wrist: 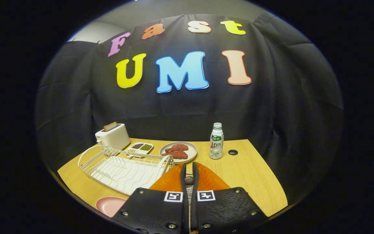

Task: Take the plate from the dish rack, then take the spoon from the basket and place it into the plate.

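In the gripper view, the gripper (189, 177) is hanging low over a wooden table (245, 175), its two fingers drawn almost together with only a thin slit between them. A small dark rounded piece, likely part of the spoon (189, 180), is sitting pinched in that slit, and a bit of metal is showing lower down between the fingers; I cannot tell for sure what it is. Right under and ahead of the fingers an orange basket (206, 180) is lying on the table.

To the left of the fingers a white wire dish rack (122, 167) is standing with no dishes showing in it. A pink plate (109, 205) is lying flat on the table near the front edge, just in front of the rack and beside the left finger.

Beyond the rack a white toaster (113, 136) is holding a slice of bread, with a small divided tray (140, 148) next to it. A round plate of reddish food (178, 151) is sitting beyond the fingertips, and a small white bottle (216, 140) is standing upright to its right, near a dark hole (232, 152) in the tabletop.
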Demonstrator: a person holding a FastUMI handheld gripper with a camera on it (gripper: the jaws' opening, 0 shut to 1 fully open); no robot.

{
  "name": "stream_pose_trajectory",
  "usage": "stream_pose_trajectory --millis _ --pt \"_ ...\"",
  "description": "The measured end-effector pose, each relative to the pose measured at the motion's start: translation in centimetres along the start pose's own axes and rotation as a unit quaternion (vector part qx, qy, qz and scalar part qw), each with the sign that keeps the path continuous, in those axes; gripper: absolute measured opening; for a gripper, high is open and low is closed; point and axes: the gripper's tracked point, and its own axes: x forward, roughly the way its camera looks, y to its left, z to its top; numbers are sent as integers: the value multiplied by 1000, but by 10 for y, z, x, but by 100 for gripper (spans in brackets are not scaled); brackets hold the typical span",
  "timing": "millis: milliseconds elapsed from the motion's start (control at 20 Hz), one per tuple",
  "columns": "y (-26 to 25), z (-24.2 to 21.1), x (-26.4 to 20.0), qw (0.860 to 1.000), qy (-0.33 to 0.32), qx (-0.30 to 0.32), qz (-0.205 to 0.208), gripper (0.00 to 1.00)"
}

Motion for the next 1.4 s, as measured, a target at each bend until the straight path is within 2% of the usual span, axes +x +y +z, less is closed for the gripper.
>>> stream_pose_trajectory --millis 200,500,750,1150,1400 --pt "12 25 -27 1000 -7 -5 -2 2" --pt "55 44 -71 999 -15 -22 20 2" --pt "98 30 -88 999 5 -23 47 2" --pt "161 -20 -92 994 61 -20 88 2" --pt "179 -41 -88 993 83 -20 87 2"
